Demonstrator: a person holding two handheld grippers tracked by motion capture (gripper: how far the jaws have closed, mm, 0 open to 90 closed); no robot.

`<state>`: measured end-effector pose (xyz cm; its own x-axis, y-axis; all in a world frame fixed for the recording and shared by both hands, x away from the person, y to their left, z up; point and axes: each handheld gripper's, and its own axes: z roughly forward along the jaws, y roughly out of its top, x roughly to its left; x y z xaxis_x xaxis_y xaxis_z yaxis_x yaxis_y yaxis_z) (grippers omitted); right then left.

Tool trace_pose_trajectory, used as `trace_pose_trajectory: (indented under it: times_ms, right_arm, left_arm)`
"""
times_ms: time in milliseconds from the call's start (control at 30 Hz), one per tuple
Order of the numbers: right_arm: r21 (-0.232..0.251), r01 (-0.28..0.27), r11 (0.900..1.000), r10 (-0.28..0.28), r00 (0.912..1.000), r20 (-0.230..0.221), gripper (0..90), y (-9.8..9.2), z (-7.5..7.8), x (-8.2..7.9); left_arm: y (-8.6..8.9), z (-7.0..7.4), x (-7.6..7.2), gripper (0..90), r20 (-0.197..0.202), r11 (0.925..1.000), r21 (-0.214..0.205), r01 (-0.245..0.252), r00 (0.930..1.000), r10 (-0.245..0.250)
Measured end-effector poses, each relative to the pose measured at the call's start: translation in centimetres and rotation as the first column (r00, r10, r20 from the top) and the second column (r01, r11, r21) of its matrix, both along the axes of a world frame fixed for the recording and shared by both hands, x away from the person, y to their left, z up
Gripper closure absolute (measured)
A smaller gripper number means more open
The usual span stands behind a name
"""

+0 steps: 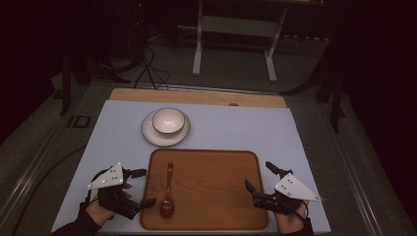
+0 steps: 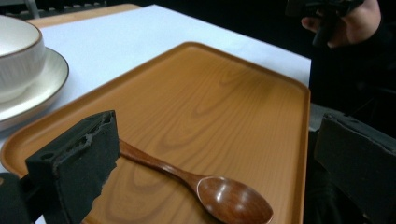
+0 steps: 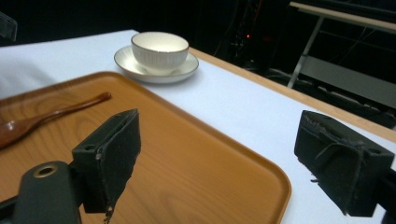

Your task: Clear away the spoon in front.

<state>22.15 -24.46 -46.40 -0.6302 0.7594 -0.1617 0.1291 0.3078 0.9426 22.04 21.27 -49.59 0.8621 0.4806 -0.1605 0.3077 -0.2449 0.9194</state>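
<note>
Wooden spoon (image 2: 196, 179) between wide-open left claw (image 1: 142, 187) jaws; right claw (image 1: 259, 176) open, empty, straddling tray (image 3: 261, 175) corner.

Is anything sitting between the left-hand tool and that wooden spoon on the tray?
Nothing visible does. The left tool is open at the left edge of the tray, and the spoon lies just beyond it on bare wood. The bowl and its saucer stand off the tray, farther back on the table.
</note>
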Motion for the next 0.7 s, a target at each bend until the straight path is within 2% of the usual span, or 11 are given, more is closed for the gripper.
trace_pose_trajectory:
  times_ms: [67,167,233,400,700]
  right_arm:
    - [-0.008,0.004,1.0000,-0.004,1.0000,-0.009,14.3,-0.06,-0.20,0.16]
    - [0.005,0.008,1.0000,-0.008,0.9997,-0.022,14.3,-0.29,-0.34,0.35]
    - [0.011,0.009,0.9999,-0.009,0.9995,-0.031,14.3,-0.40,-0.47,0.45]
    - [0.012,0.014,0.9998,-0.013,0.9985,-0.054,14.3,-0.53,-0.78,0.71]
    - [0.010,0.024,0.9997,-0.023,0.9978,-0.062,14.3,-0.76,-0.89,0.91]
  left_arm:
    - [-0.20,-0.13,-0.06,0.3,-0.001,0.9999,0.013,0.007,1.0000,-0.007]
    - [-0.36,-0.16,-0.16,0.3,0.009,0.9998,0.013,0.016,0.9998,-0.016]
    - [-0.40,-0.27,-0.18,0.3,0.021,0.9997,0.023,0.009,0.9997,-0.009]
    - [-0.26,-0.34,-0.23,0.3,0.032,0.9998,0.018,-0.005,0.9995,0.005]
    - [-0.54,-0.42,-0.33,0.3,0.049,0.9994,0.035,-0.004,0.9988,0.002]
